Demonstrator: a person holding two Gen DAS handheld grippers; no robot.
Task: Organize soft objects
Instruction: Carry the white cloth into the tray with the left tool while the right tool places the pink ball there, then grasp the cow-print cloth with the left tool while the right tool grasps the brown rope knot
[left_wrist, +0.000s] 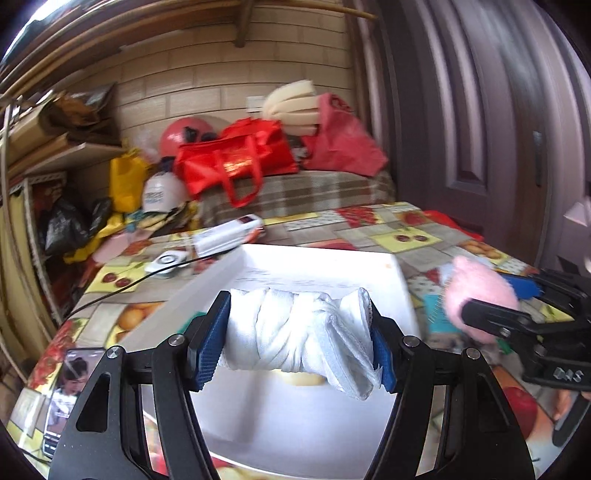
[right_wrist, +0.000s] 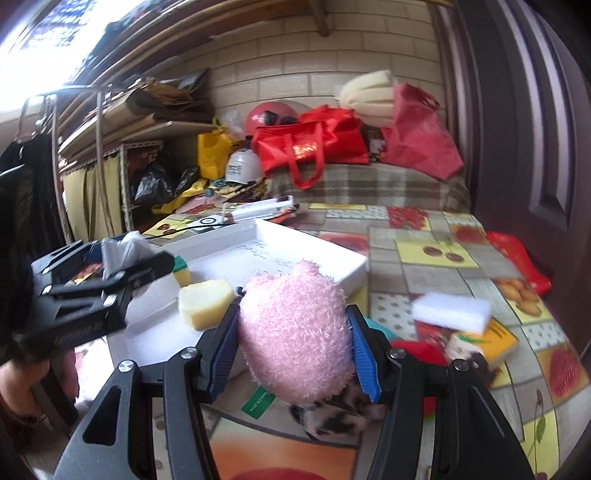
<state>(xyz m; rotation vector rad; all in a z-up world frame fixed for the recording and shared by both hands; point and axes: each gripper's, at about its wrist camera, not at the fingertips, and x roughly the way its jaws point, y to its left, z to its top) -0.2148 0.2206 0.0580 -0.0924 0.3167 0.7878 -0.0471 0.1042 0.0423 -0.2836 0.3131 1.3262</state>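
Observation:
My left gripper (left_wrist: 297, 332) is shut on a knotted white cloth bundle (left_wrist: 295, 332) and holds it over the white tray (left_wrist: 325, 258). The bundle also shows in the right wrist view (right_wrist: 123, 251). My right gripper (right_wrist: 293, 332) is shut on a pink fluffy plush toy (right_wrist: 295, 332), held above the table just right of the tray (right_wrist: 314, 254). The plush shows in the left wrist view (left_wrist: 480, 291) too. A yellow sponge piece (right_wrist: 205, 302) lies in the tray. A white sponge (right_wrist: 452, 310) lies on the table to the right.
A yellow box (right_wrist: 495, 339), a red soft item (right_wrist: 421, 350) and a spotted plush (right_wrist: 332, 417) lie on the fruit-patterned tablecloth (right_wrist: 424, 251). A phone (left_wrist: 68, 384) lies at the left edge. Red bags (left_wrist: 236, 158) sit on a plaid bench behind.

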